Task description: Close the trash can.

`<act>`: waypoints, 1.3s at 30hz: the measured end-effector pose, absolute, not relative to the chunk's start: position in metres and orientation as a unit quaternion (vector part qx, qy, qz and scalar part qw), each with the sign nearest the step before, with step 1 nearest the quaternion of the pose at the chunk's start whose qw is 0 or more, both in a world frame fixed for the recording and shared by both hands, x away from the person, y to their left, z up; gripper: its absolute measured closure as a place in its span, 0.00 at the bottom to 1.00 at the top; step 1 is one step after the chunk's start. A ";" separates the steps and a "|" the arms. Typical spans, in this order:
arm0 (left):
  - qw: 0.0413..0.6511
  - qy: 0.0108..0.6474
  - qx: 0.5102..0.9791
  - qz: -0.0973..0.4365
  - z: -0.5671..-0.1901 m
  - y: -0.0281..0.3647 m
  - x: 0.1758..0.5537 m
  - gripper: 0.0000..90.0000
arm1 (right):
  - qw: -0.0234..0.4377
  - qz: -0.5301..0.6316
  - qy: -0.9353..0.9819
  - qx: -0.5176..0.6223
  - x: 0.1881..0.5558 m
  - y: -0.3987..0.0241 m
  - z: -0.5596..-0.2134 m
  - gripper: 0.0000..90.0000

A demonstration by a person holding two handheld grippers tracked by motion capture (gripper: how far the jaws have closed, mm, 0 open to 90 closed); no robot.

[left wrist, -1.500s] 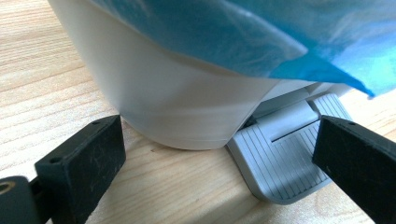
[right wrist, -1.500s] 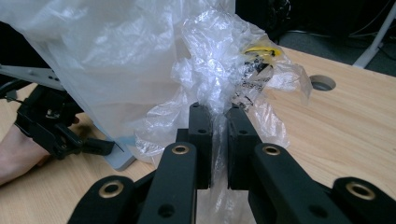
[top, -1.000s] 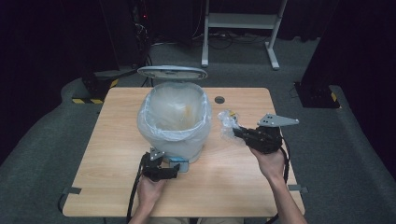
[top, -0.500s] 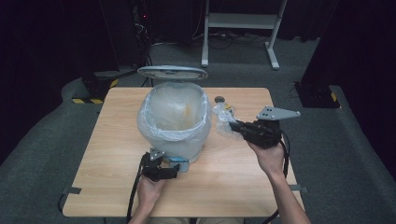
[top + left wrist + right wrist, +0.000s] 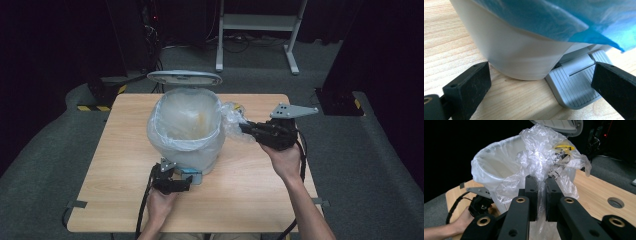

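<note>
A white pedal bin (image 5: 186,131) lined with a clear bag stands mid-table, its lid (image 5: 184,77) up at the back. My left gripper (image 5: 172,181) sits low at the bin's front. Its jaws are open, one on each side of the bin base (image 5: 519,55) and the grey pedal (image 5: 574,87); the pedal lies nearer the right-hand jaw. My right gripper (image 5: 247,129) is shut on a crumpled clear plastic wrapper (image 5: 232,117) with yellow and black print (image 5: 561,150), held up beside the bin's right rim (image 5: 496,162).
The wooden table (image 5: 120,155) has a round cable hole (image 5: 615,202) beyond the bin. A white desk frame (image 5: 255,30) and dark equipment stand on the floor behind. Black-and-yellow tape (image 5: 100,107) marks the floor at the far left.
My right gripper has lifted the plastic wrapper and carried it left, up to the bin's rim. The left gripper has stayed at the pedal.
</note>
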State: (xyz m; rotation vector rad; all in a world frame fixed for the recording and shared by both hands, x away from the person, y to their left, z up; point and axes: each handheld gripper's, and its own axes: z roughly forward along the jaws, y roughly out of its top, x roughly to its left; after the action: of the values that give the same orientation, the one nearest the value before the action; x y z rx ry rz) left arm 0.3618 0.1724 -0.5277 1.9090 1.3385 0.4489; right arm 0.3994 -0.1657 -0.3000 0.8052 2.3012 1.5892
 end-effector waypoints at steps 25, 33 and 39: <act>0.375 0.523 0.745 0.175 -0.528 0.172 0.362 0.03 | 0.102 0.527 0.806 0.250 0.421 -0.120 -0.278 0.93; 0.375 0.523 0.745 0.175 -0.528 0.172 0.362 0.03 | 0.099 0.516 0.813 0.250 0.429 -0.107 -0.278 0.93; 0.374 0.523 0.745 0.175 -0.528 0.172 0.362 0.03 | 0.097 0.515 0.814 0.251 0.435 -0.096 -0.279 0.92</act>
State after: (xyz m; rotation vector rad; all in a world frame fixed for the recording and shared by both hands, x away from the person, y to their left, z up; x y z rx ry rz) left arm 0.3617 0.1724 -0.5277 1.9086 1.3386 0.4493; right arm 0.4353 -0.0962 -0.2788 0.7430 2.4107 1.5236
